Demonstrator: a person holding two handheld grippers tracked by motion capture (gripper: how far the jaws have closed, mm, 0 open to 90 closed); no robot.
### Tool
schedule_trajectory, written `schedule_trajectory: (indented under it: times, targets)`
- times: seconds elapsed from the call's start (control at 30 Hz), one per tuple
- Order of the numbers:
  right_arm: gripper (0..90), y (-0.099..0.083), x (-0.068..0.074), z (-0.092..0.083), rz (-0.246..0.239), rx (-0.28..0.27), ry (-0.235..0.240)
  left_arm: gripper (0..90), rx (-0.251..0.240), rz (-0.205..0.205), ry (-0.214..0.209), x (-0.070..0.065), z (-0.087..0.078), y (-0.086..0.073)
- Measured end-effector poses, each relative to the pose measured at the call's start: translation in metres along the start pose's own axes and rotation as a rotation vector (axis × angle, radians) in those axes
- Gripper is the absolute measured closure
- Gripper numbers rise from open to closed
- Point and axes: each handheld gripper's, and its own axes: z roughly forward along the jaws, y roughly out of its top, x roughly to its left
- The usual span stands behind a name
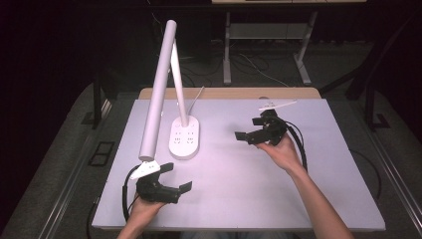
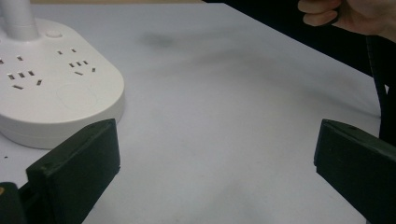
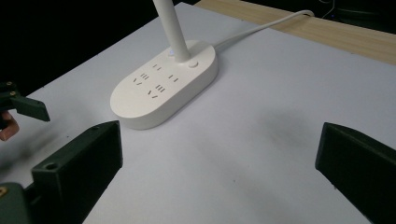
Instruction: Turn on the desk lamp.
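A white desk lamp stands on an oval base point(image 1: 184, 138) with socket holes in its top; its long tube head point(image 1: 158, 89) leans toward the front left. My left gripper point(image 1: 176, 178) rests near the front left of the mat, open, with nothing between its jaws. In the left gripper view the left gripper point(image 2: 215, 172) points past the base point(image 2: 56, 93), which lies close to its left jaw. My right gripper point(image 1: 247, 128) is held right of the base, open and empty. In the right gripper view the right gripper point(image 3: 217, 172) faces the base point(image 3: 163, 88).
A white mat point(image 1: 249, 189) covers the table, with a wooden strip point(image 1: 229, 93) showing at the back. The lamp's white cord point(image 3: 261, 28) runs off the rear edge. The lamp head overhangs the left gripper. Dark floor and table legs surround the mat.
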Motion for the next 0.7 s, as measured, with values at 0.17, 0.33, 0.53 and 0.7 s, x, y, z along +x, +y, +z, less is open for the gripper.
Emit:
schedule_trajectory:
  times: [0.17,0.33,0.53,0.7]
  targets:
    - [0.3,-0.015,0.001,-0.023,0.000,-0.021,-0.018,0.0,0.004,0.005,-0.003,-0.001,0.001,0.000]
    - [0.3,-0.035,0.001,-0.046,0.026,-0.051,-0.018,0.0,0.007,0.006,-0.003,-0.001,0.001,0.000]
    - [0.3,-0.063,0.002,-0.065,0.046,-0.044,-0.025,0.0,0.009,0.007,-0.002,-0.002,0.002,0.000]
    - [0.4,-0.083,0.005,-0.082,0.058,-0.038,-0.043,0.0,0.013,0.007,0.000,-0.002,0.003,0.000]
